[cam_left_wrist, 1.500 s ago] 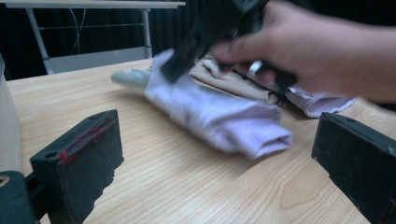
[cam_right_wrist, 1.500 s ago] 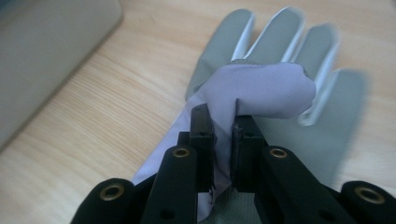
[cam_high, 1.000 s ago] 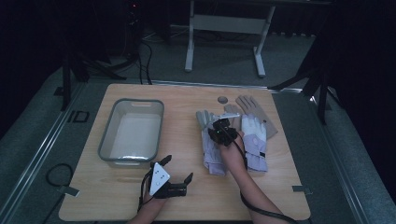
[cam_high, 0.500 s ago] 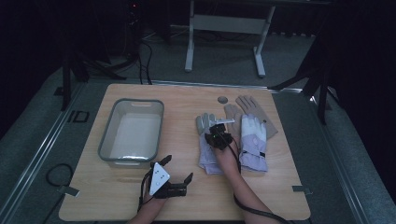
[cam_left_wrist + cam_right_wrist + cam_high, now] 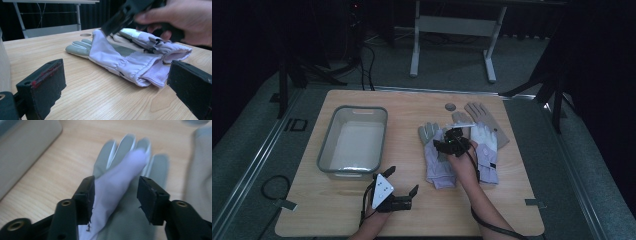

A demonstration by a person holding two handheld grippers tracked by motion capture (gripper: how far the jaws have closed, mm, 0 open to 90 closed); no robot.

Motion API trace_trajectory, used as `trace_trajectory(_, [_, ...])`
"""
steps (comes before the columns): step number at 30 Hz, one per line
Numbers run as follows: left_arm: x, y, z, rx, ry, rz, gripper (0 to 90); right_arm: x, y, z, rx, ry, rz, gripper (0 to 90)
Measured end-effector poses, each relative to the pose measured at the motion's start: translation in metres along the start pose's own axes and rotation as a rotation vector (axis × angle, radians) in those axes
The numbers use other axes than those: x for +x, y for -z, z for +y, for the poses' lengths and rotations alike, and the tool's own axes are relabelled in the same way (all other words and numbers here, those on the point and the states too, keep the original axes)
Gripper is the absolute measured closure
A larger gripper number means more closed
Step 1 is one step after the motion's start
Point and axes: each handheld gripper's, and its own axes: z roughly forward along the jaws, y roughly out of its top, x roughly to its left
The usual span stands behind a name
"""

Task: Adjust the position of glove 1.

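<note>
Your right gripper [image 5: 113, 195] has just been opening over the folded glove [image 5: 117, 185] mid-table toward the right edge; the cloth between its jaws looks released, though blurred. Your left gripper [image 5: 399, 192] rests near the front edge, jaws apart, holding nothing.

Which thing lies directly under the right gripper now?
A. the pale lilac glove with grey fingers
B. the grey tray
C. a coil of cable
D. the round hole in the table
A: in the right gripper view the right gripper has its jaws apart over the pale lilac glove, a fold of it between them.
</note>
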Motion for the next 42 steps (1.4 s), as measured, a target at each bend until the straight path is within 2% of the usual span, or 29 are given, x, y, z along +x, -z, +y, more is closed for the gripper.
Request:
trace_trajectory(1, [0.0, 0.0, 0.0, 0.0, 0.0, 0.0, 2.0, 0.0, 0.0, 0.0, 0.0, 0.0, 0.0, 47.6])
trace_trajectory(5, [0.0, 0.0, 0.0, 0.002, -0.002, -0.002, 2.0, -0.009, 0.024, 0.01, -0.051, 0.034, -0.013, 48.3])
trace_trajectory(7, [0.0, 0.0, 0.0, 0.002, -0.002, -0.002, 2.0, -0.019, 0.034, 0.012, -0.067, 0.021, -0.004, 45.0])
trace_trajectory(8, [0.0, 0.0, 0.0, 0.002, -0.002, -0.002, 2.0, -0.023, 0.038, 0.013, -0.078, 0.021, -0.018, 43.8])
trace_trajectory(10, [0.0, 0.0, 0.0, 0.002, -0.002, -0.002, 2.0, -0.033, 0.046, 0.013, -0.07, 0.018, -0.035, 38.7])
trace_trajectory(16, [0.0, 0.0, 0.0, 0.001, 0.001, -0.004, 2.0, -0.061, 0.059, 0.004, -0.046, 0.004, -0.073, 39.8])
trace_trajectory(23, [0.0, 0.0, 0.0, 0.001, -0.002, -0.004, 2.0, -0.093, 0.069, -0.014, -0.057, -0.005, -0.112, 45.3])
trace_trajectory(28, [0.0, 0.0, 0.0, 0.001, 0.0, -0.004, 2.1, -0.117, 0.07, -0.031, -0.033, -0.022, -0.137, 45.9])
trace_trajectory(31, [0.0, 0.0, 0.0, 0.002, -0.002, -0.003, 2.1, -0.126, 0.067, -0.042, -0.014, -0.03, -0.135, 46.1])
trace_trajectory(38, [0.0, 0.0, 0.0, 0.002, -0.002, -0.002, 2.1, -0.134, 0.054, -0.06, 0.023, -0.015, -0.114, 45.2])
trace_trajectory(42, [0.0, 0.0, 0.0, 0.002, -0.002, -0.002, 2.1, -0.137, 0.046, -0.065, 0.039, -0.027, -0.107, 47.1])
